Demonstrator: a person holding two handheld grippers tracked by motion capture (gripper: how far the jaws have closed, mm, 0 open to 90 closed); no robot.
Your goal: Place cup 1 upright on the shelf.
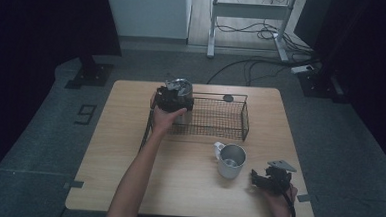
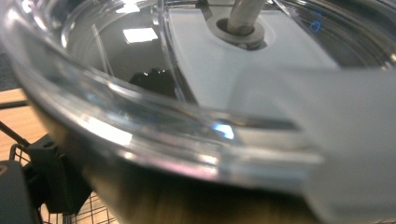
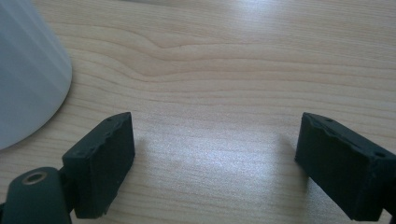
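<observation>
high view: left hand-held gripper (image 1: pixel 174 98) was seen at lidded cup (image 1: pixel 181 89) in wire basket (image 1: pixel 230 121)'s left end | left gripper view: clear lid (image 2: pixel 140 116) was seen close; grip could not be told | right gripper view: right hand-held gripper (image 3: pixel 212 154) was released over bare bench (image 3: pixel 224 65)

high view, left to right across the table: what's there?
left claw at a lidded cup by the wire basket's left end → wire basket → metal mug → right claw, resting on the table near its right edge.
</observation>
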